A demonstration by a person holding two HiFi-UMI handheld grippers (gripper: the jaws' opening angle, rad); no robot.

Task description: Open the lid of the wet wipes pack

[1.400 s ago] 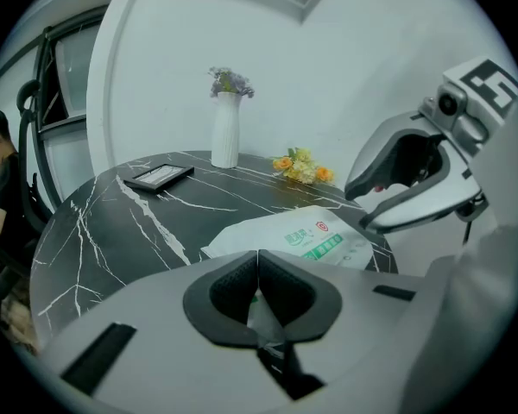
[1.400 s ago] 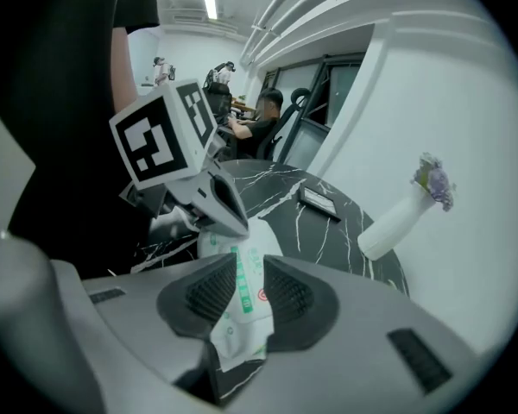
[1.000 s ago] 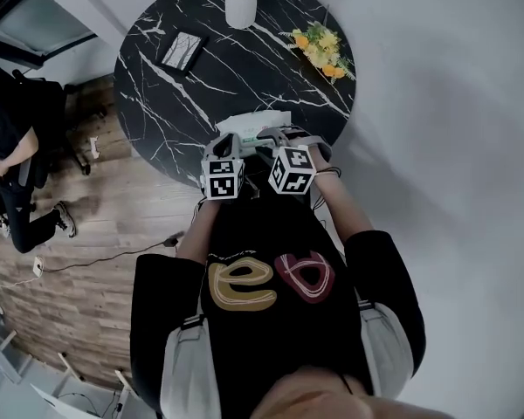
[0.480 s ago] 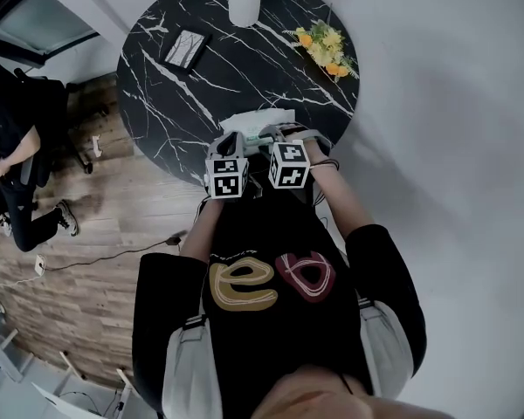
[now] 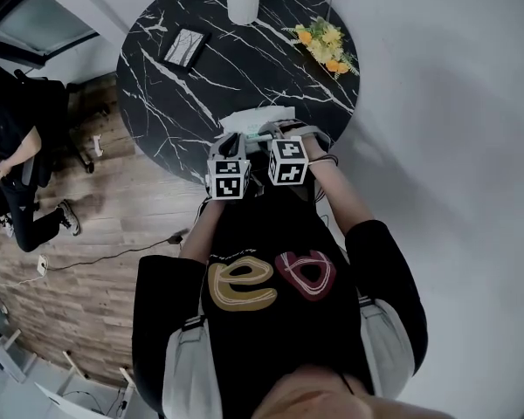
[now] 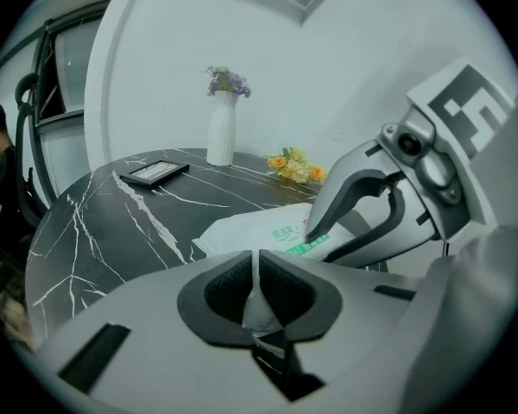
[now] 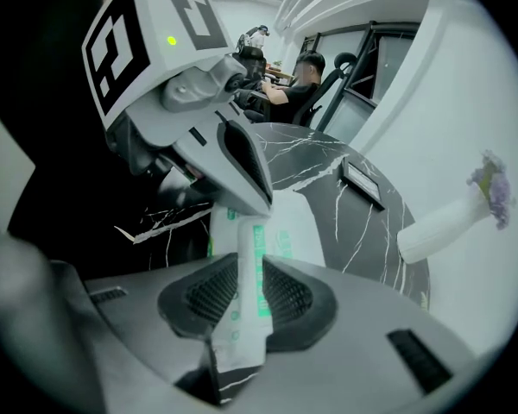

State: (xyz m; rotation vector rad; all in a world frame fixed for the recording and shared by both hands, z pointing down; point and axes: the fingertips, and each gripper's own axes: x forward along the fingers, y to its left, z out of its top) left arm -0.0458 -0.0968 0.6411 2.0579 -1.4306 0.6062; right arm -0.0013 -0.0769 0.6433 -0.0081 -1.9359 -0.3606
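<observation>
The white wet wipes pack (image 5: 255,120) with green print lies at the near edge of the round black marble table (image 5: 183,94). My left gripper (image 6: 257,287) is shut on a white edge of the pack's wrapper (image 6: 255,296) and holds it down. The right gripper (image 7: 249,296) points steeply down beside it. A white strip with green print, the lid flap (image 7: 247,266), stands between the closing jaws, and the pads press on it. In the head view both grippers, left (image 5: 231,144) and right (image 5: 277,134), sit close together over the pack's near side.
A white vase (image 5: 242,3) stands at the table's far edge, a dark picture frame (image 5: 185,48) at the left and yellow flowers (image 5: 325,49) at the right. A seated person (image 5: 13,147) is off to the left on the wooden floor. Cables lie there too.
The right gripper's marker cube has tilted and crept slightly toward the pack. The left gripper has kept still on the wrapper.
</observation>
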